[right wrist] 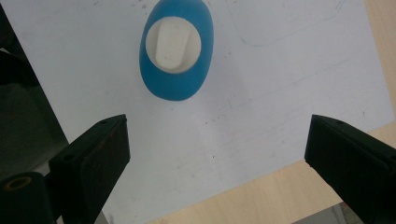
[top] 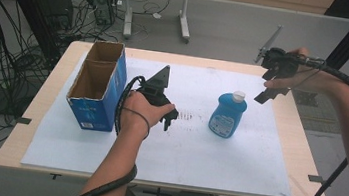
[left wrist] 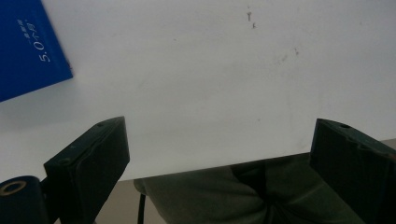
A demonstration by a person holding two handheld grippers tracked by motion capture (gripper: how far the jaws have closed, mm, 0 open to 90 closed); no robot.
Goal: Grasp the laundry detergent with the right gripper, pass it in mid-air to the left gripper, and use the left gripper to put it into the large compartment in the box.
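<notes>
A blue bottle [top: 228, 114] with a white cap stands upright on the white sheet [top: 181, 149], right of the middle. From above, the bottle [right wrist: 176, 49] is a blue oval with a white cap. My right gripper [top: 264, 91] hovers up and to the right of it, over the sheet's far right edge; the right gripper [right wrist: 217, 140] is open and holds nothing. My left gripper [top: 169, 120] rests low over the sheet's middle, left of the bottle and beside a blue cardboard box [top: 98, 86]. The left gripper [left wrist: 219, 144] is open and holds nothing.
The open-topped box [left wrist: 28, 46] has two compartments and stands at the sheet's left. The sheet covers a wooden table [top: 299, 128]. Cables, a table frame and equipment lie on the floor beyond. A person's trouser legs [left wrist: 224, 196] sit past the sheet's near edge.
</notes>
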